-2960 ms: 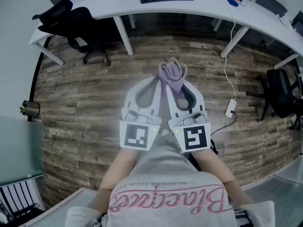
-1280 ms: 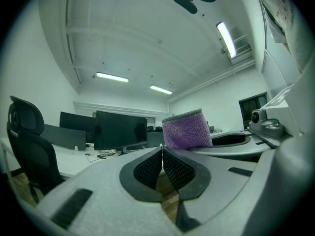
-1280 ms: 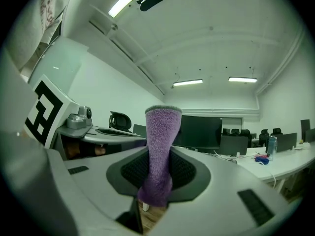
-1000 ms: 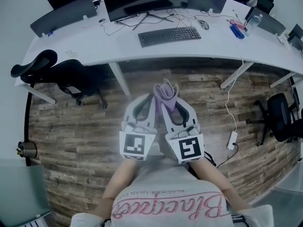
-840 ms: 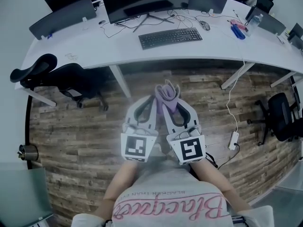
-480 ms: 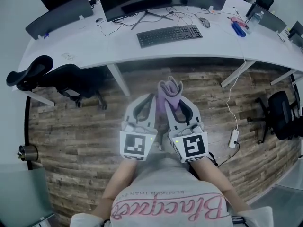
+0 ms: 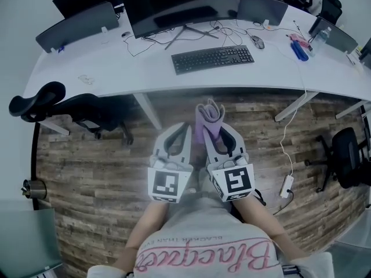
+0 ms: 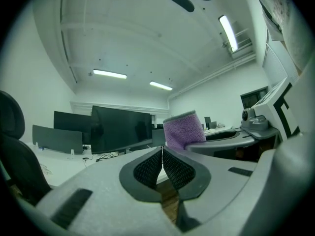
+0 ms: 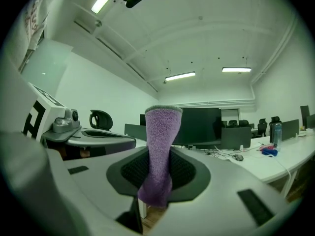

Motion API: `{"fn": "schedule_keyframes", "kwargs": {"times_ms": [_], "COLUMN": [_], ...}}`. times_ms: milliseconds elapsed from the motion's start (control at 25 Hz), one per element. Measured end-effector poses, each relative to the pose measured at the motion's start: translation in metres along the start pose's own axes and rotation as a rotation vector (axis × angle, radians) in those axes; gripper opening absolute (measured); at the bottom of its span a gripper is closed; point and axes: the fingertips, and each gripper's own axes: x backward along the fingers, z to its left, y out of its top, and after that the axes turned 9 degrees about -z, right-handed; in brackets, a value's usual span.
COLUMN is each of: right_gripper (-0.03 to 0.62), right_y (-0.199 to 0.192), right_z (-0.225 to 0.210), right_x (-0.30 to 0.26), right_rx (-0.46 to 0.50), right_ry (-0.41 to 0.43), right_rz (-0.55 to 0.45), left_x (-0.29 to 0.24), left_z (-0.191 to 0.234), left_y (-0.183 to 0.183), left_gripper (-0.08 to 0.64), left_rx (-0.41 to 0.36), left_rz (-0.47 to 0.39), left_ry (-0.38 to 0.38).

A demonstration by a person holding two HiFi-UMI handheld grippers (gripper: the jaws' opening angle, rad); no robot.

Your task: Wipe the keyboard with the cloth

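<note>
The purple cloth (image 7: 210, 113) stands upright, pinched by its lower part in the right tool (image 9: 158, 173), whose jaws are clamped on it. The free end of the cloth rises above the jaw tips. We carry it in the air over the wooden floor (image 7: 93, 155), close in front of the body and well apart from the keyboard (image 7: 213, 58). The black keyboard lies flat on the white desk (image 7: 110, 68), in front of a wide dark monitor (image 7: 174, 7). A mouse (image 7: 257, 41) sits off to its right, and loose cables run behind it.

The left tool (image 8: 162, 154) rides just beside the right one. Its jaws are pressed together with nothing between them, and the cloth shows only past its tip, on the neighbouring tool. An office chair (image 7: 64, 106) is tucked under the desk to our left, clear of the straight path ahead.

We judge the step in hand to be the approach. The cloth is gripped and ready, but no wiping has begun and the keys are untouched. The next move calls for closing the gap to the desk edge, then reaching the right tool forward and tipping it down. That would let the free end of the cloth, and not the hard jaw tips, meet the keys. The idle left tool could steady the keyboard's near edge so that it does not slide under the strokes.
</note>
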Motion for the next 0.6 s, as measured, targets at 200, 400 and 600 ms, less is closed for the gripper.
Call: {"fn": "schedule_keyframes", "kwargs": {"times_ms": [200, 400, 600], "right_gripper": [0.086, 0.086, 0.086], "right_y": [-0.004, -0.005, -0.011], "right_z": [-0.025, -0.053, -0.088], "right_x": [-0.035, -0.074, -0.108], "right_rx": [-0.002, 0.003, 0.003], "right_ry": [0.033, 0.071, 0.105], "right_rz": [-0.006, -0.01, 0.001], "left_x": [-0.043, -0.087, -0.135], "left_z": [0.006, 0.027, 0.046], "left_y": [-0.009, -0.017, -0.021], "left_gripper": [0.006, 0.006, 0.006], "left_rx": [-0.018, -0.011, -0.006], "left_rz": [0.004, 0.016, 0.018], "left_ry": [-0.01, 0.027, 0.077]}}
